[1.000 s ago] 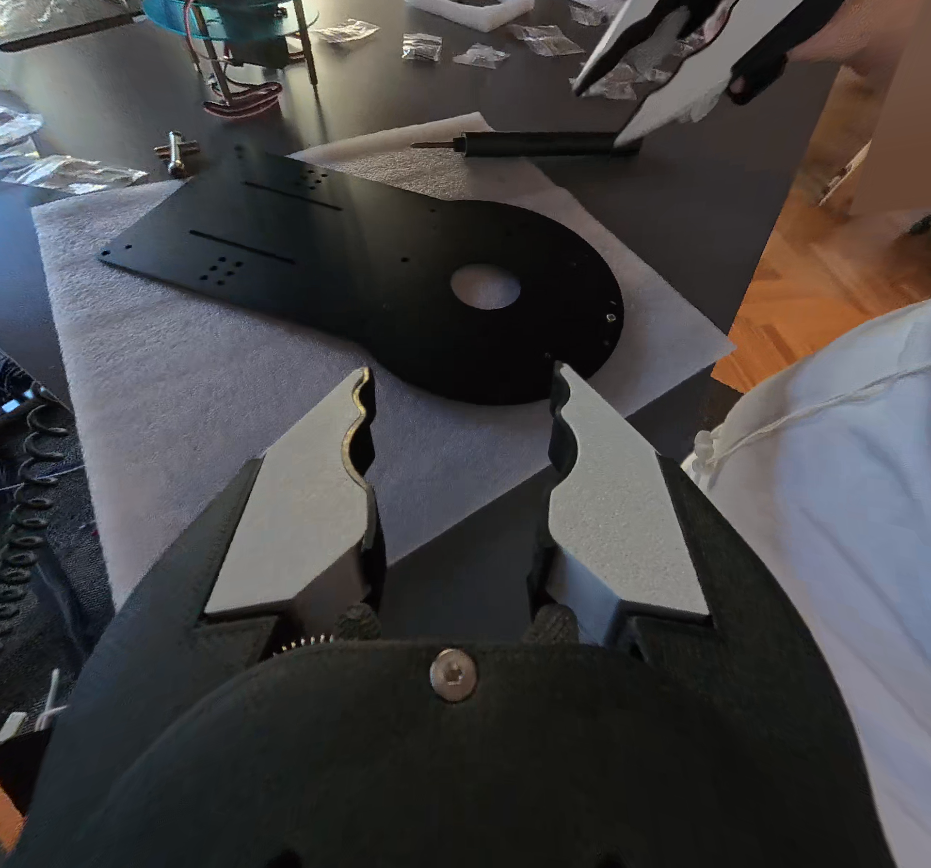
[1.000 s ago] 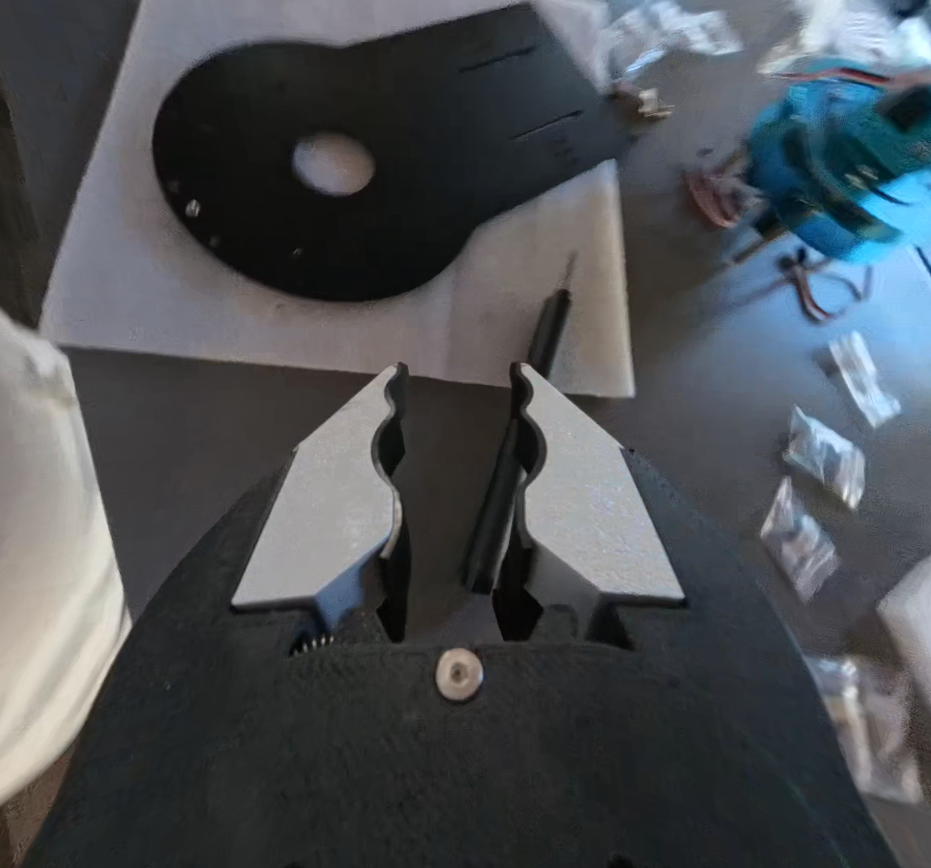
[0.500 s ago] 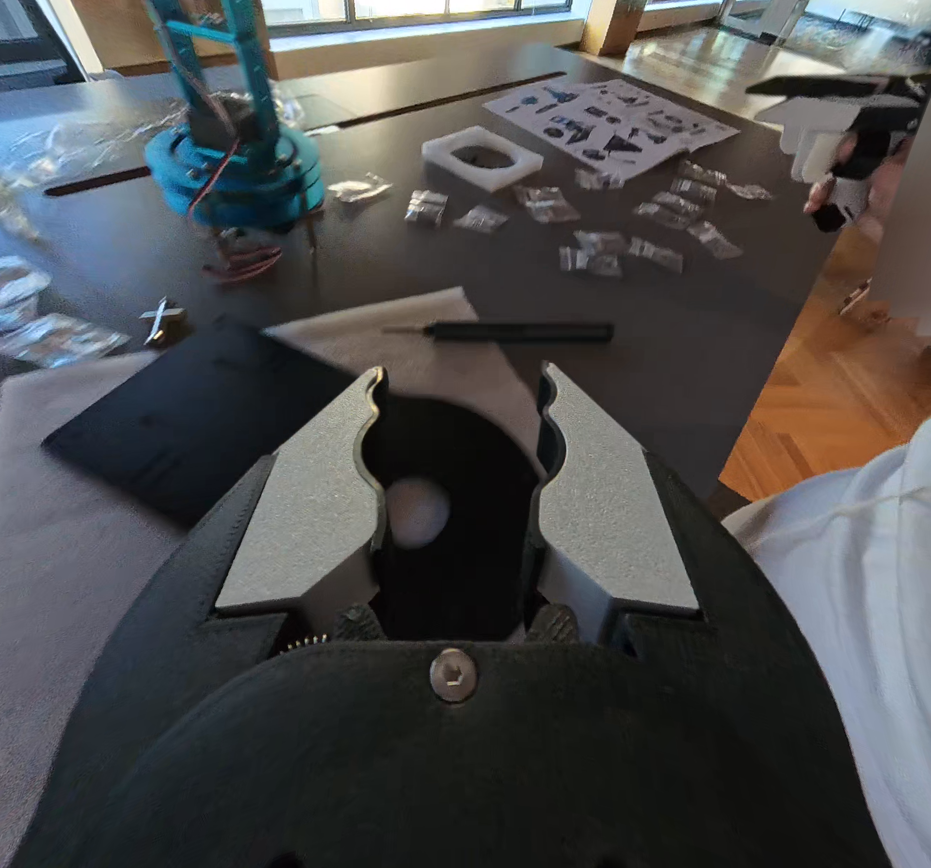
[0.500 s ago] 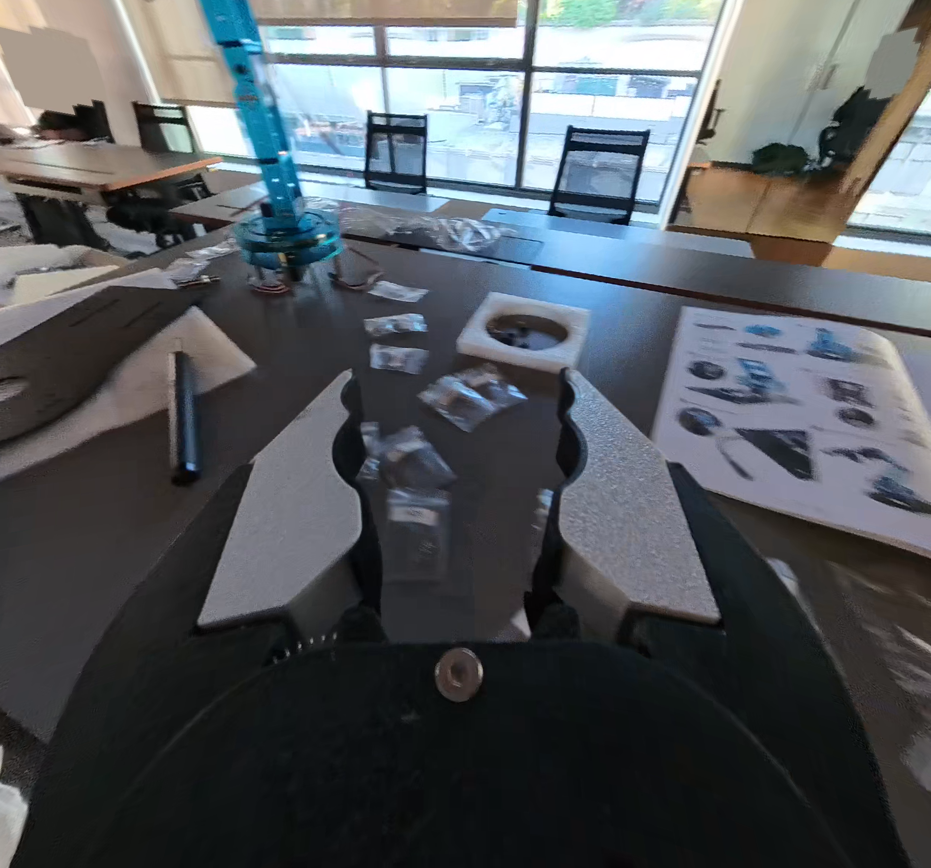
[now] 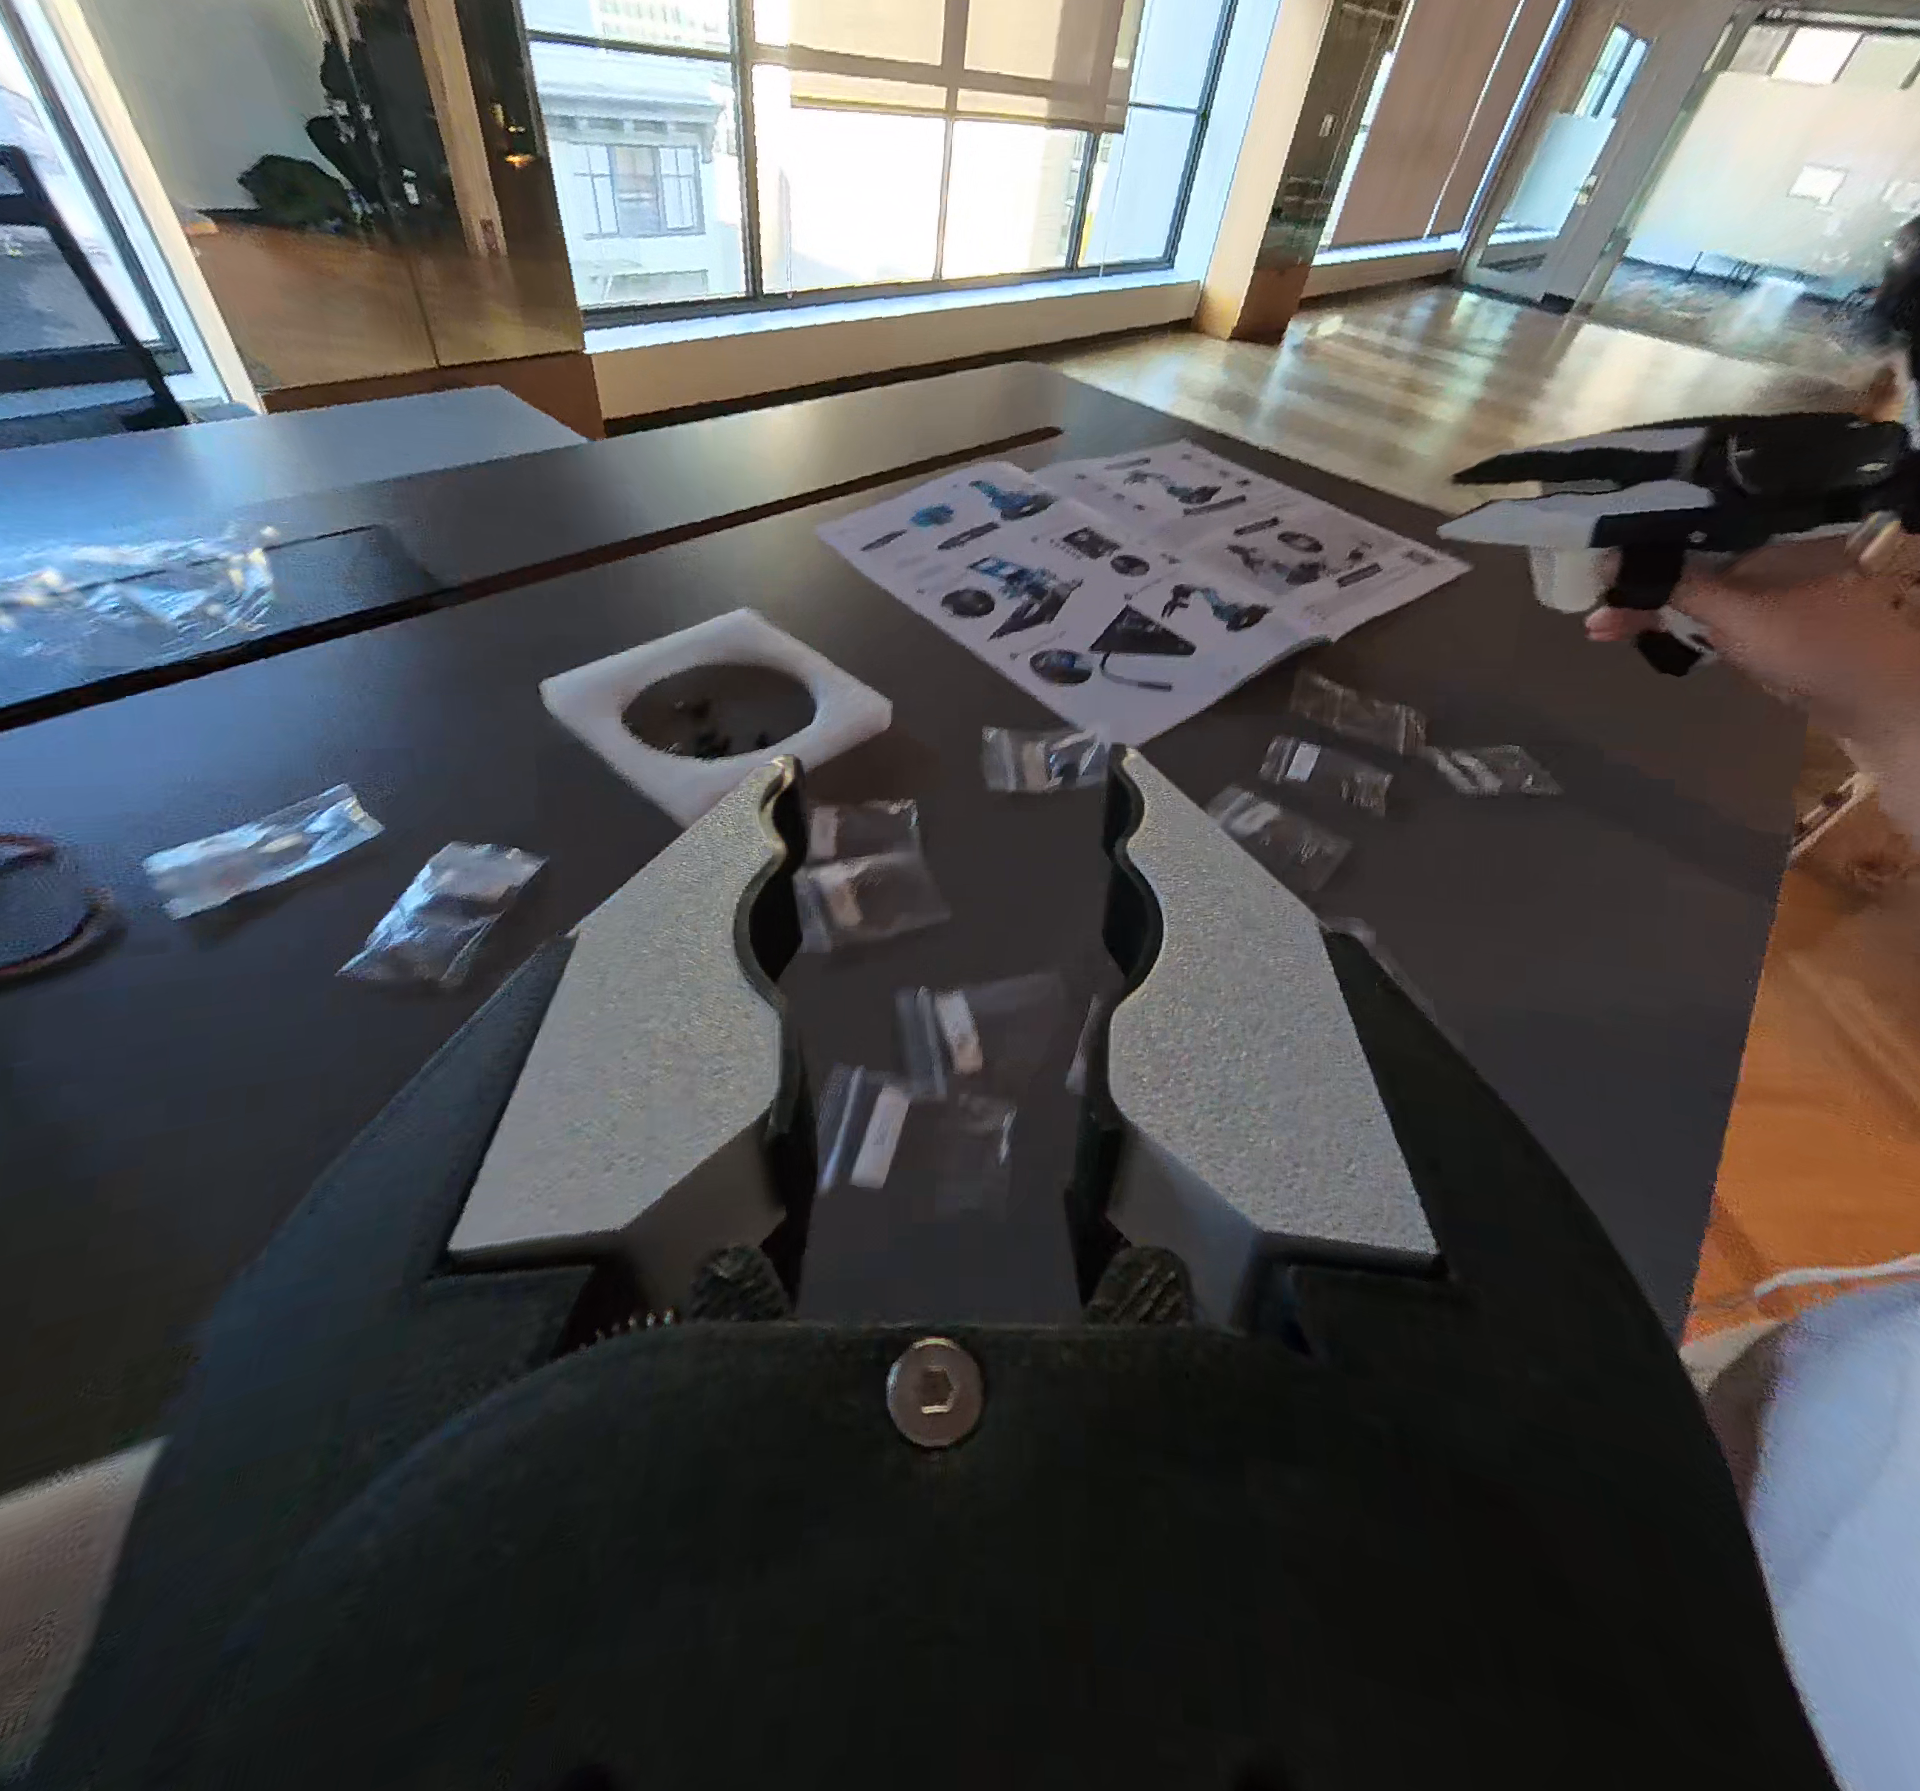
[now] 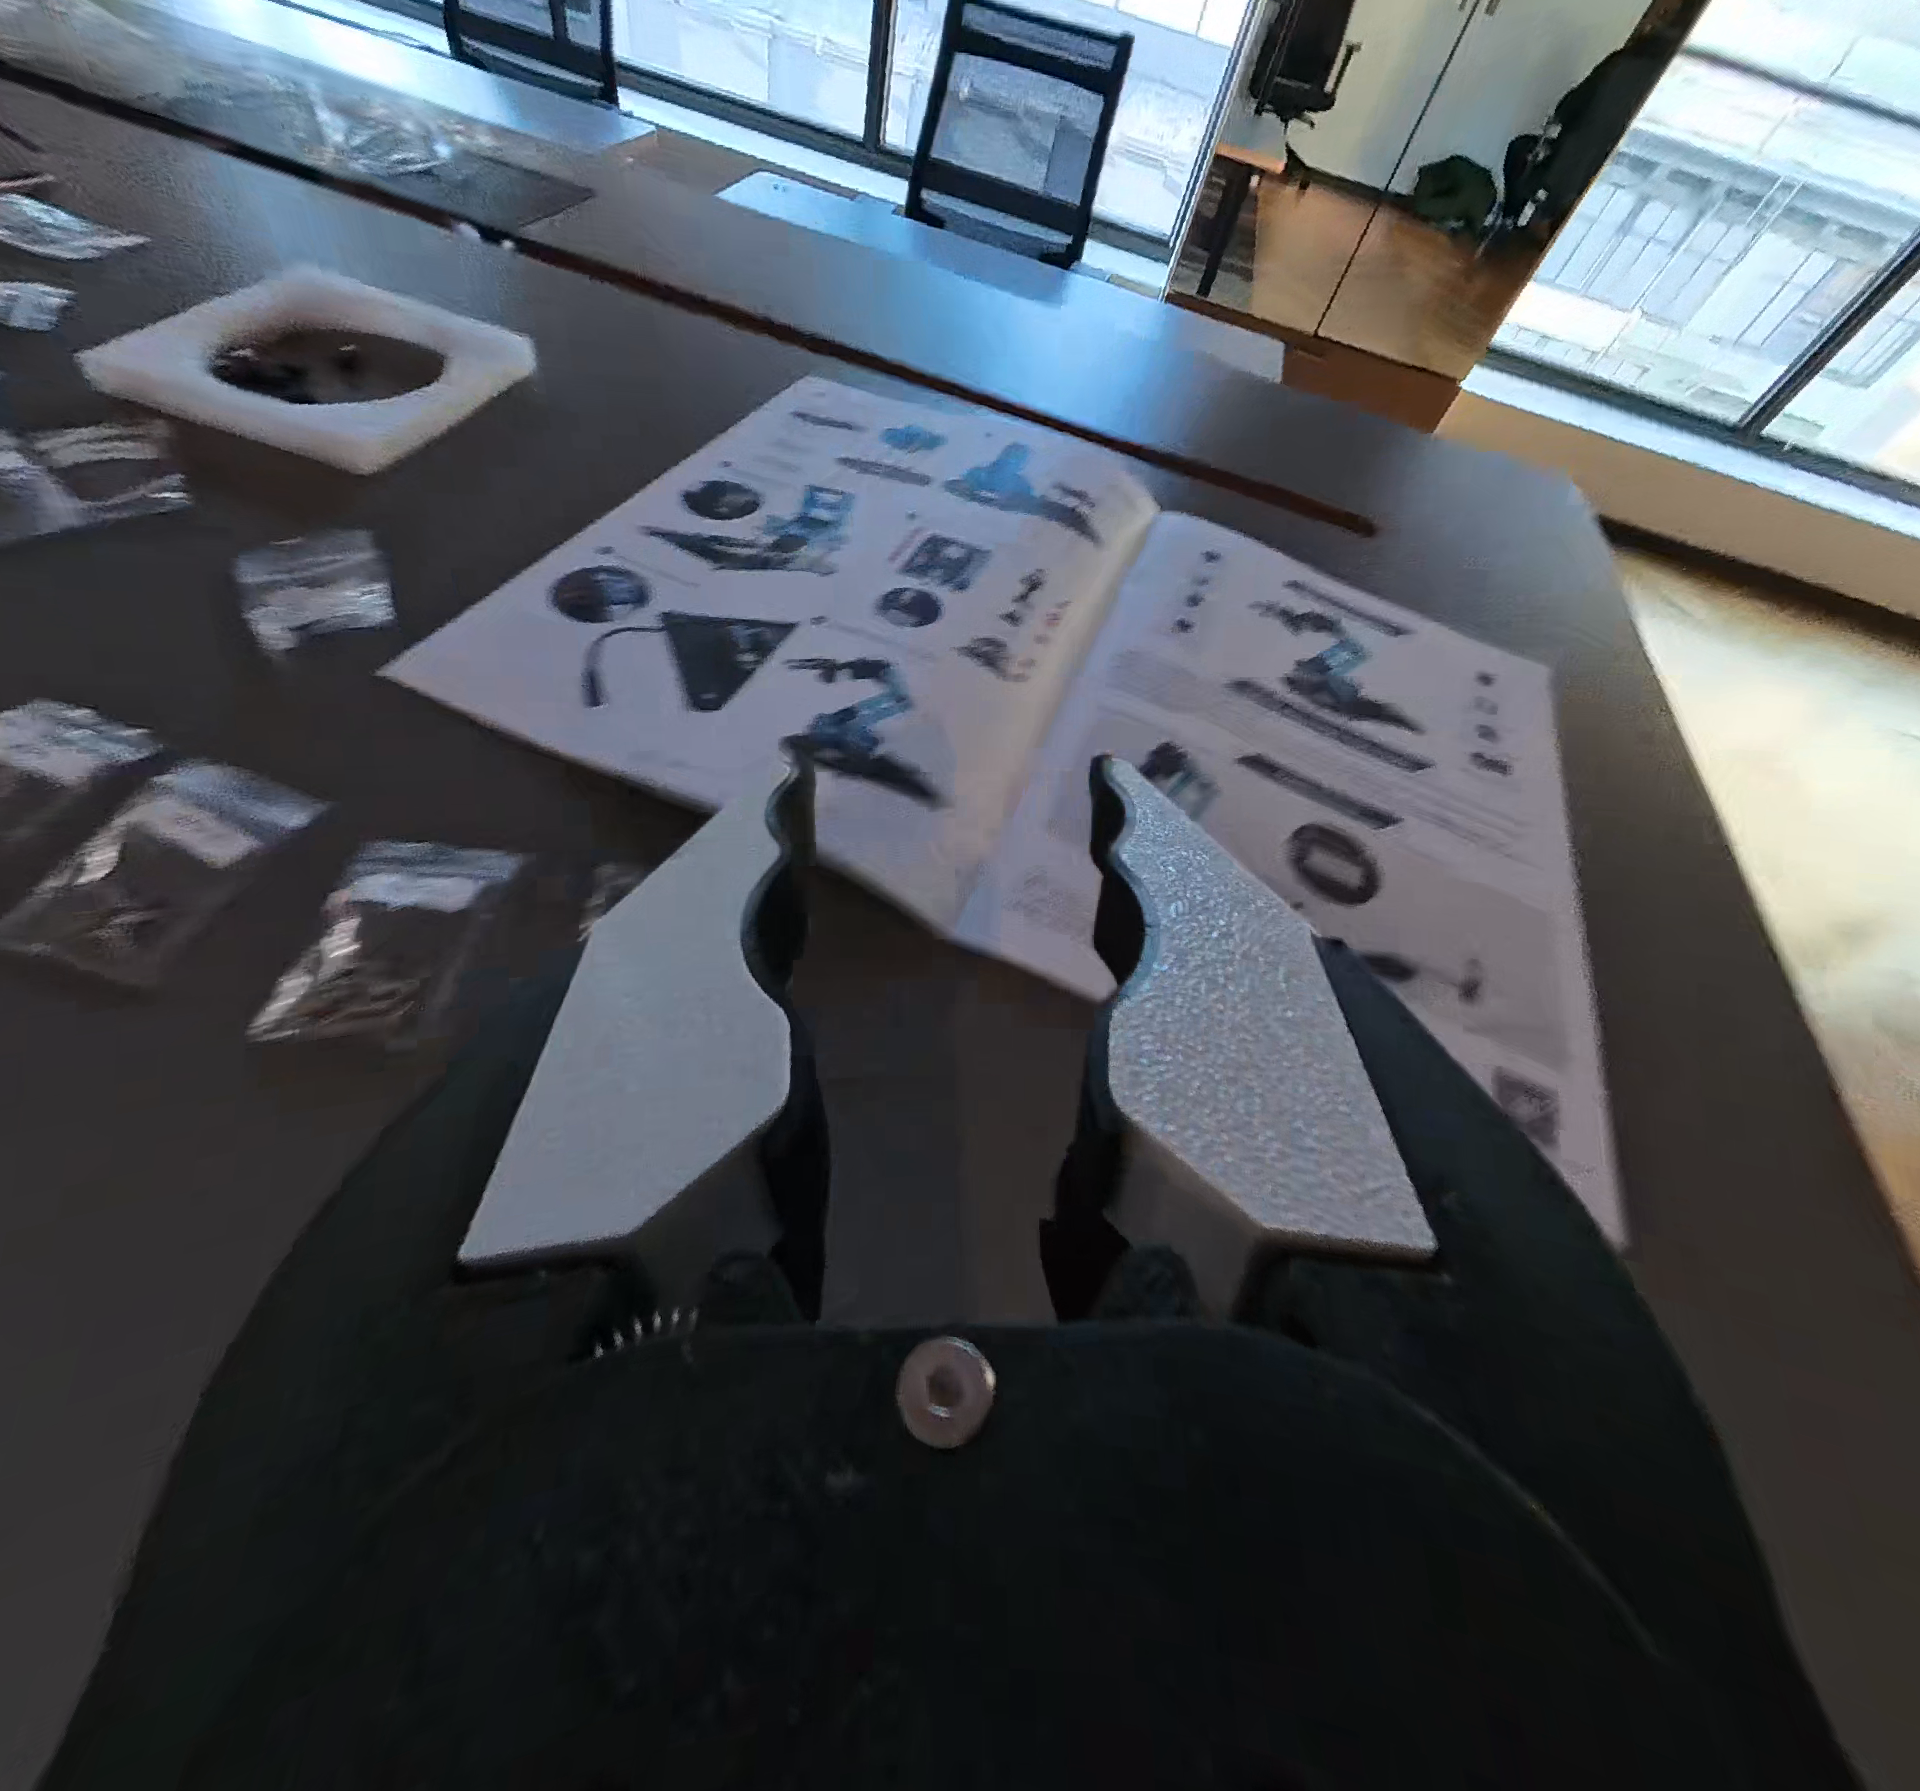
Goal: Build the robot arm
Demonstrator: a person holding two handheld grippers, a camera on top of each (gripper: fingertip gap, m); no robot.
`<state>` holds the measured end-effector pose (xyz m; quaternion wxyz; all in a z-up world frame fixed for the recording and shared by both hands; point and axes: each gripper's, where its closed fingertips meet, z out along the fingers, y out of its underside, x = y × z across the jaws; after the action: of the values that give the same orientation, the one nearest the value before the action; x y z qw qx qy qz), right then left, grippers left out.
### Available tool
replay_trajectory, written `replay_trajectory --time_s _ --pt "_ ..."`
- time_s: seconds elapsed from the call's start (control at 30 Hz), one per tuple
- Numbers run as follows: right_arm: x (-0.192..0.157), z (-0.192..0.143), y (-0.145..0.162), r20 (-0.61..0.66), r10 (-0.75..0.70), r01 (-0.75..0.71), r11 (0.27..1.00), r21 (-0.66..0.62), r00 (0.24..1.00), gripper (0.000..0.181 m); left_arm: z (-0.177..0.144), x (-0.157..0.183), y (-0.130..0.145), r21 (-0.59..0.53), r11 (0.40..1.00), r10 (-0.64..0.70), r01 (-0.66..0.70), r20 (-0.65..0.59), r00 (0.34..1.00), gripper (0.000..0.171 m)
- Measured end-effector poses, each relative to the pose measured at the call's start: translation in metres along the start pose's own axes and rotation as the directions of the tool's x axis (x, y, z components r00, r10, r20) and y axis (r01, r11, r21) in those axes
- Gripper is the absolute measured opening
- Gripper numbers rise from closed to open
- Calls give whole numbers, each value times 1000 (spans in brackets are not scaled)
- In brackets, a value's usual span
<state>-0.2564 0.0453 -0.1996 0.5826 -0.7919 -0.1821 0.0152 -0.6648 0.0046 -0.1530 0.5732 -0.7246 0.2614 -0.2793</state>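
Observation:
My left gripper (image 5: 951, 773) is open and empty, held above several small clear plastic bags of parts (image 5: 871, 894) on the dark table (image 5: 208, 1066). My right gripper (image 6: 945, 777) is open and empty, held above the near edge of an open printed booklet (image 6: 935, 619). The right gripper also shows at the far right of the left wrist view (image 5: 1475, 505), held by a hand off the table's right edge. A white square foam frame (image 5: 717, 702) with small dark parts in its round hole lies beyond the bags; it also shows in the right wrist view (image 6: 307, 380).
More clear bags (image 6: 156, 858) lie left of the booklet. The table's right edge (image 5: 1766, 910) drops to a wooden floor. Two black chairs (image 6: 1013, 141) stand at the far side. A second table with plastic wrap (image 5: 135, 578) lies at the back left. My white sleeve (image 5: 1849, 1492) is at lower right. One gripper's finger ends stand about 40 cm off the other's.
The right gripper let go of the black screwdriver and opened. Both grippers lifted and swung right, away from the black plate on the foam sheet, toward the bags and booklet.

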Motion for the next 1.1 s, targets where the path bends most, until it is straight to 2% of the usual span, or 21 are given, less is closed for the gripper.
replay_trajectory --time_s 0.1,0.27,0.37,0.43,0.5,0.6,0.67,0.77,0.8,0.93,1.1 --pt "41 25 -20 -2 -35 35 997 61 999 47 35 8 -24 37 999 13 -13 -15 1000 56" --pt "94 84 -69 -18 -51 54 967 248 999 34 98 11 -110 183 980 89 -82 -30 996 56" --pt "114 125 -71 -34 -55 62 957 284 998 31 139 3 -159 236 967 94 -93 5 996 57" --pt "121 147 -62 -27 -4 12 959 282 1000 31 162 -11 -180 241 967 67 -79 59 996 56" --pt "120 158 -49 -11 47 -42 964 263 999 21 181 -31 -184 197 978 37 -64 138 990 51" --pt "128 157 -35 -97 28 -5 974 226 995 2 198 -71 -153 31 999 9 -20 309 951 48" --pt "138 149 -39 -168 41 1 969 246 985 0 200 -92 -127 -71 997 6 25 398 918 43" --pt "154 146 -36 -269 16 54 966 252 963 0 201 -108 -110 -134 986 -34 101 427 903 40" --pt "158 148 -33 -291 1 73 967 244 957 0 202 -107 -110 -128 982 -72 136 411 909 39" --pt "165 145 -31 -312 26 62 962 267 950 0 206 -95 -131 44 977 -211 208 317 925 33" --pt "171 139 -34 -341 33 76 950 302 939 0 192 -108 -145 125 986 -159 114 448 880 35"
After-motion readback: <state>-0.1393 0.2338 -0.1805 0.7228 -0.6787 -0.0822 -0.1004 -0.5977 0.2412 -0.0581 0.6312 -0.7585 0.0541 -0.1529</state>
